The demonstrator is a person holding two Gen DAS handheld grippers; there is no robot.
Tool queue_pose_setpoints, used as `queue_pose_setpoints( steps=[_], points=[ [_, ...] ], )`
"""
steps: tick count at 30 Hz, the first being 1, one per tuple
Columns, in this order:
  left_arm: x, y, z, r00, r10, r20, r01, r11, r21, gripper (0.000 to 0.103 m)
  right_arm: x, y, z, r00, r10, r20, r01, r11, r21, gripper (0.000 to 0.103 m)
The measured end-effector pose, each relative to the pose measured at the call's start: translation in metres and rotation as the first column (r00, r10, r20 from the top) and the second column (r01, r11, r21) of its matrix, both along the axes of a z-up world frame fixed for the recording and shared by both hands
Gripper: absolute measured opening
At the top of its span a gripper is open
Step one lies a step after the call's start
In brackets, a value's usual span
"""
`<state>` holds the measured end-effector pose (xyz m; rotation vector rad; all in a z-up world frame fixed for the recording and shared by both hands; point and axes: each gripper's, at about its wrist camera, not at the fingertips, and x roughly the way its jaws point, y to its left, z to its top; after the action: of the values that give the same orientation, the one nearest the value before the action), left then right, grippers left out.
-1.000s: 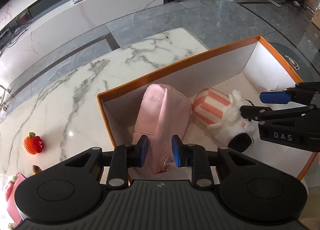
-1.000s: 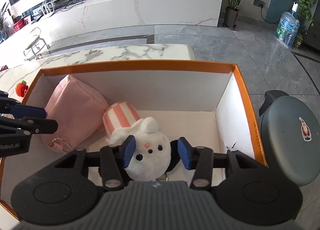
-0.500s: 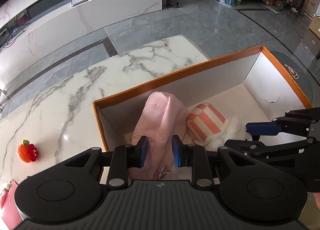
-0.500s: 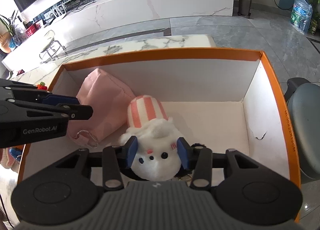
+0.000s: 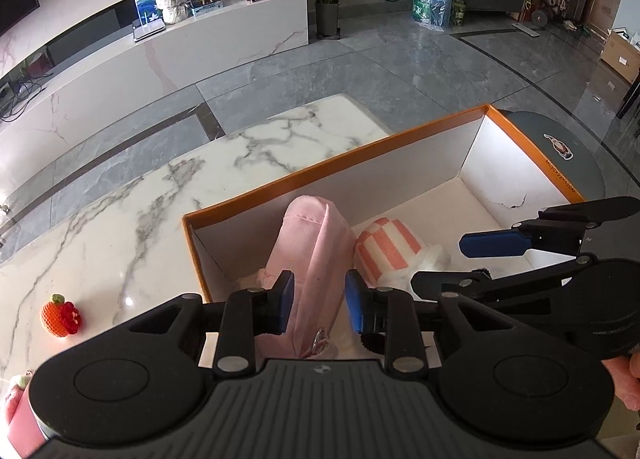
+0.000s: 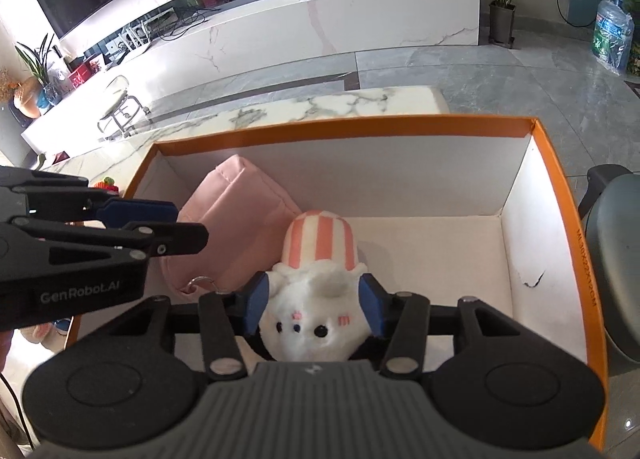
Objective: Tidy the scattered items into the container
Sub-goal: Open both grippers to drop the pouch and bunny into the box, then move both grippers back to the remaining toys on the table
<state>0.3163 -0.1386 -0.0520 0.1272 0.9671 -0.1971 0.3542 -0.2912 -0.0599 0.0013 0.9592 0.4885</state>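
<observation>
Right wrist view: my right gripper (image 6: 312, 305) has its jaws opening, with the white plush toy (image 6: 316, 307) between the blue pads; the pads stand just beside its flanks and I judge they no longer press it. The toy lies on the floor of the orange-rimmed box (image 6: 344, 130), its striped hat pointing away from my fingers.

Left wrist view: my left gripper (image 5: 320, 301) is also opening, the pink pouch (image 5: 316, 255) standing between the pads with a visible gap on each side. The pouch leans upright against the near corner of the box, its metal ring (image 5: 319, 337) hanging just below my fingertips.

Findings on risk:
- The pouch stands on edge, unsupported. Should my left pad brush it on withdrawal, it may topple onto the plush toy touching its right side.
- The ring could snag a left fingertip and drag the pouch out over the box wall.
- Plush fur may cling to a right pad and lift the toy with it.
- Both grippers crowd the same end of the box; crossing paths risks a knock.

Outstanding: a small orange crocheted toy (image 5: 60, 315) lies on the marble table (image 5: 120, 219), well left of my left fingers, outside the box.
</observation>
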Motion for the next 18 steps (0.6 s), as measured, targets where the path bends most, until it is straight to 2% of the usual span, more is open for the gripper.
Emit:
queue_pose_setpoints(
  steps=[4, 6, 14, 18],
  points=[
    [-0.016, 0.009, 0.013, 0.999, 0.015, 0.037, -0.015, 1.000, -0.014, 0.043, -0.013, 0.008, 0.011, 0.998, -0.011, 0.057, 0.013, 0.999, -0.030, 0.062],
    [-0.028, 0.015, 0.020, 0.998, 0.027, 0.063, -0.026, 1.000, -0.016, 0.053, -0.021, 0.013, 0.018, 0.995, -0.018, 0.101, 0.023, 0.999, -0.045, 0.067],
    [-0.078, 0.043, 0.038, 0.985, 0.068, 0.157, -0.066, 0.998, -0.019, 0.058, -0.062, 0.044, 0.036, 0.970, -0.050, 0.237, 0.075, 0.992, -0.101, 0.069],
    [-0.101, 0.058, 0.045, 0.976, 0.084, 0.202, -0.081, 0.996, -0.023, 0.059, -0.092, 0.063, 0.039, 0.942, -0.089, 0.324, 0.138, 0.981, -0.133, 0.069]
  ],
)
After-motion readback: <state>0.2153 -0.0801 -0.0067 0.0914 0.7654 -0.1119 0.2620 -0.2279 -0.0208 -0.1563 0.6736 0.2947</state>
